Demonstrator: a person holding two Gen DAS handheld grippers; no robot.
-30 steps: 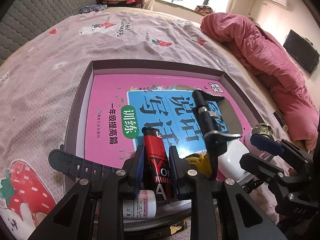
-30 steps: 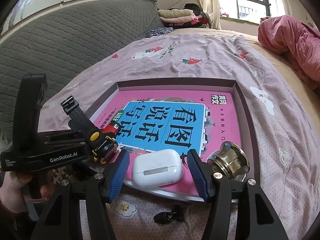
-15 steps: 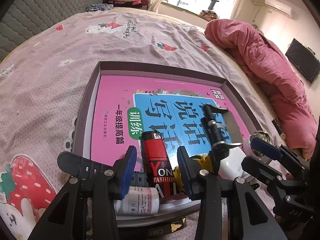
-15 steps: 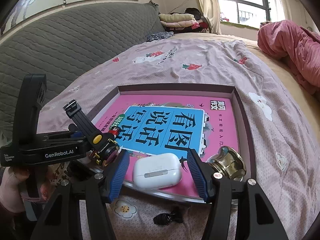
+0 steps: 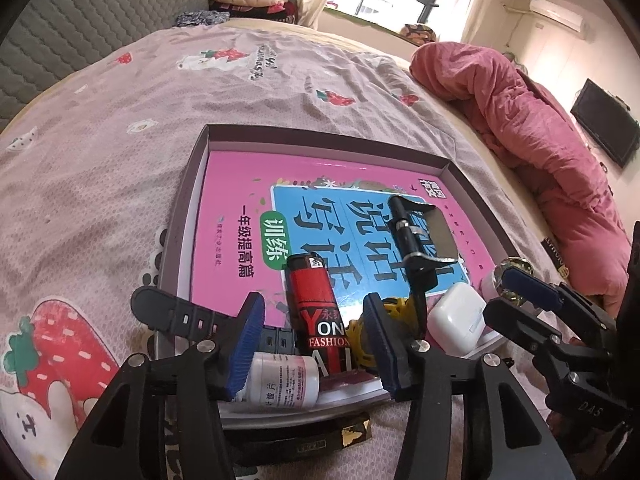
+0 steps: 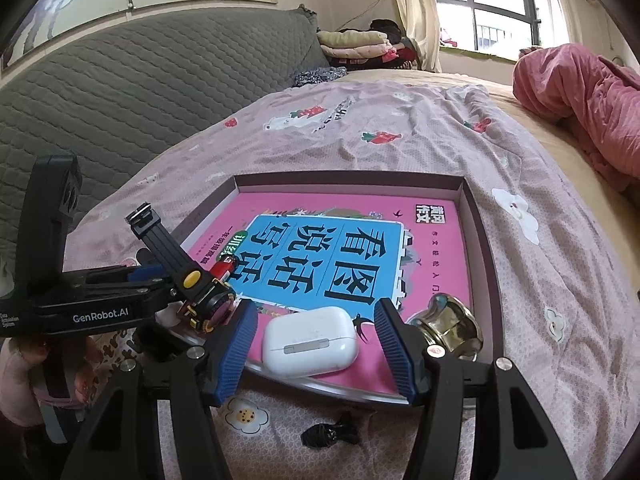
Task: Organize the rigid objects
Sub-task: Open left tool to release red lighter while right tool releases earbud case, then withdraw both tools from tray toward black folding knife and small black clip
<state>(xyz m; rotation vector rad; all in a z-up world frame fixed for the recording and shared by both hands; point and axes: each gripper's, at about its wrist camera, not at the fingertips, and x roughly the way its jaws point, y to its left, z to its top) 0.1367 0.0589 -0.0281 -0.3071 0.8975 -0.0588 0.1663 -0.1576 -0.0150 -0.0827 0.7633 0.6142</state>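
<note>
Along the tray's point(image 5: 188, 184) near edge, left gripper point(image 5: 312, 336) had just been opening (jaws clear of the lighter point(image 5: 318, 312)), which could roll onto the pill bottle point(image 5: 280, 380) if nudged.

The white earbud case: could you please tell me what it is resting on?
The earbud case lies on the pink book inside the shallow box, near its front edge. The patch of cover directly beneath it is hidden.

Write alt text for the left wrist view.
The left gripper, its fingers just opened, straddles a red lighter lying on a pink book in a shallow tray on a bed. A white bottle, watch and earbud case lie nearby.
</note>
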